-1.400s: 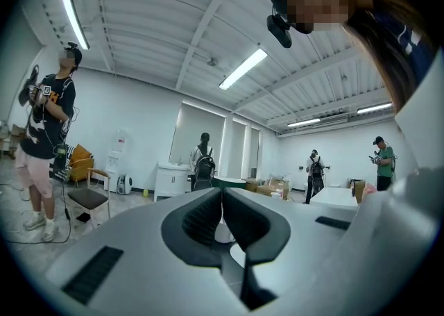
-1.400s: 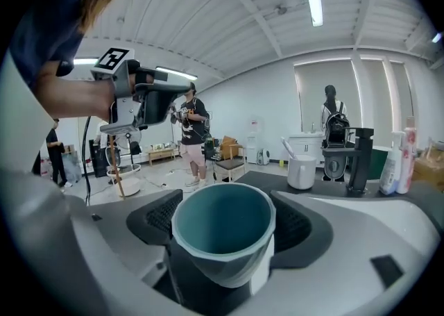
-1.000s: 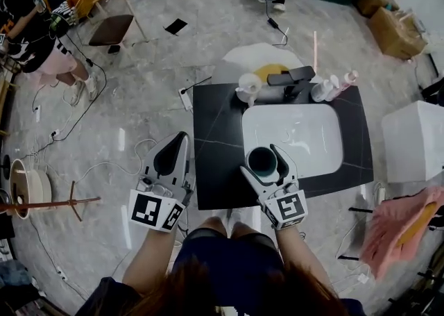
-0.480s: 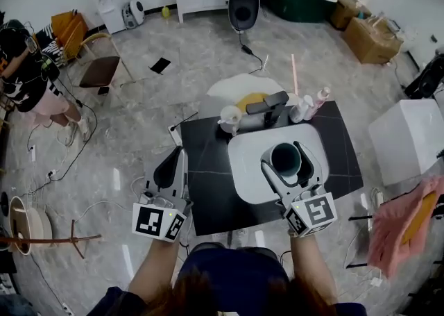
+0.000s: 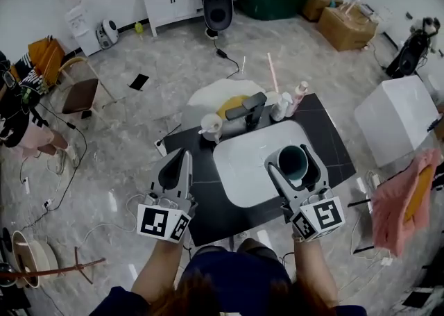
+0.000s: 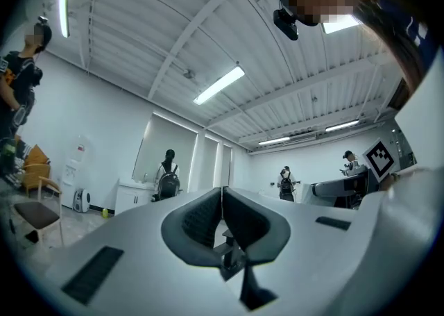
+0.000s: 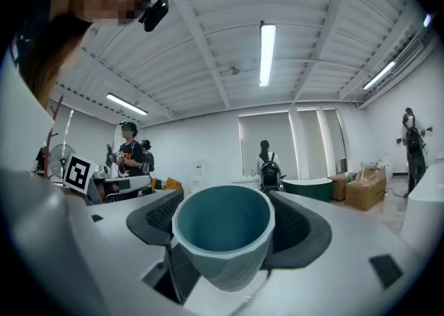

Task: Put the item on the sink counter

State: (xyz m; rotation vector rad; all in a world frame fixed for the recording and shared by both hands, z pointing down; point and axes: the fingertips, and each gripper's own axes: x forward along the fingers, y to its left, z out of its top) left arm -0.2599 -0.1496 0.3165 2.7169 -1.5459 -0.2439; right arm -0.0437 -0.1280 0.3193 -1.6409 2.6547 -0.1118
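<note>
A teal cup (image 5: 293,161) (image 7: 223,238) stands upright between the jaws of my right gripper (image 5: 294,167) (image 7: 229,228), which is shut on its sides. In the head view the cup hangs over the right rim of the white basin (image 5: 243,169) set in the black sink counter (image 5: 331,142). My left gripper (image 5: 175,169) (image 6: 222,221) is shut with nothing in it, held over the counter's left edge.
At the back of the counter stand a black faucet (image 5: 245,110), a white cup (image 5: 210,127) and two bottles (image 5: 289,102). A white box (image 5: 395,114) is at the right, a pink cloth (image 5: 408,200) lower right. Cables, a chair (image 5: 78,92) and people lie further off.
The right gripper has carried the cup from the counter's front edge rightward over the basin's right side. The left gripper kept its place beside the counter; the head view shifted.
</note>
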